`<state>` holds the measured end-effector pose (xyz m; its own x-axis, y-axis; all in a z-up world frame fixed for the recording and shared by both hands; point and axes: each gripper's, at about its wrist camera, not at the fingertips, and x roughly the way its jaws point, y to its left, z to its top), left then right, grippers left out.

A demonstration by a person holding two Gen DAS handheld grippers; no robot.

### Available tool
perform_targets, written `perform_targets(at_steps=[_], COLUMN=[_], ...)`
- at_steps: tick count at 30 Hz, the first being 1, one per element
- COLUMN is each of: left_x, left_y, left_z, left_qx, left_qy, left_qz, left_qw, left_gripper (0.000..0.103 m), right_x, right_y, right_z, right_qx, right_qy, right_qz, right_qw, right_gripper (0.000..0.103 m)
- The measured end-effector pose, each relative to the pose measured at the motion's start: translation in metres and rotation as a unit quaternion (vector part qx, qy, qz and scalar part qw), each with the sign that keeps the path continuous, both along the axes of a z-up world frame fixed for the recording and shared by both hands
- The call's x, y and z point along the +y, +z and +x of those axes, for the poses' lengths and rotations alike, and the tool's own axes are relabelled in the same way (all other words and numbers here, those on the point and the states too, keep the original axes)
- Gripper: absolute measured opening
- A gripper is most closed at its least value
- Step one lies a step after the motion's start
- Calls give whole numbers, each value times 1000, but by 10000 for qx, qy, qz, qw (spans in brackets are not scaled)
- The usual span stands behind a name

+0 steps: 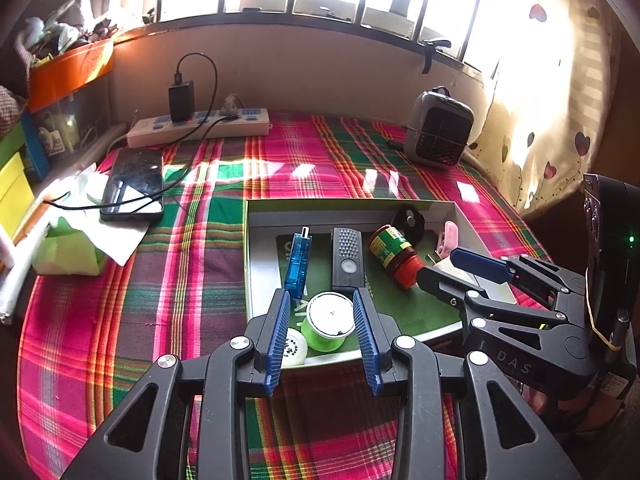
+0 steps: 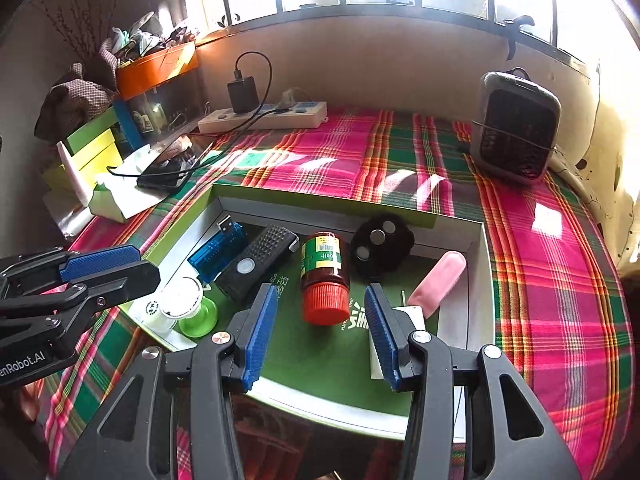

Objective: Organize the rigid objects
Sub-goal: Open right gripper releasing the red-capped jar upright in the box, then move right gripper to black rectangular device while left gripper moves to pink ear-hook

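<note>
Left hand-held gripper (image 1: 322, 300) has jaws apart, empty, angled down over the green spool (image 1: 329, 320) at the near edge of the box (image 2: 320, 208); right hand-held gripper (image 2: 322, 300) likewise apart and empty, tilted down behind the red-capped jar (image 2: 323, 276) lying inside. To grasp well, centre the pads on the jar's sides, avoid the black remote (image 2: 256, 264) beside it

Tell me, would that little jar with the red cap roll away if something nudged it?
Probably. The jar lies on its side on the flat green floor of the box, so its round body could roll sideways. It looks rigid, and its smooth sides may be slippery for the fingers. The black remote beside it would likely stop it.
</note>
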<state>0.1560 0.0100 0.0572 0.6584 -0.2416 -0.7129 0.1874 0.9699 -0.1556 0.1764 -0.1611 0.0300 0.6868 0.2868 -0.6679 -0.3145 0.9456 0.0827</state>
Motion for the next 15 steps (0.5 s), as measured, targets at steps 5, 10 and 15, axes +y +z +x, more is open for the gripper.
perform_targets(at_steps=[5,10,15], left_x=[2,4,4], left_y=[4,2,0], left_z=[-16,-28,-41], left_qx=[-76,-55,-55], left_qy=[10,-17,-114], left_qz=[-113,-205,-313], left_qw=[9999,9998,9994], left_gripper=[32,33,33], right_x=[-10,-22,-37], right_y=[7,10,5], right_z=[-20,-42,-67], right_qx=[-77,-114,-62], right_qy=[-35,-59,-93], right_qz=[35,4,-30], right_qw=[10000,9999,9999], right_gripper=[47,47,47])
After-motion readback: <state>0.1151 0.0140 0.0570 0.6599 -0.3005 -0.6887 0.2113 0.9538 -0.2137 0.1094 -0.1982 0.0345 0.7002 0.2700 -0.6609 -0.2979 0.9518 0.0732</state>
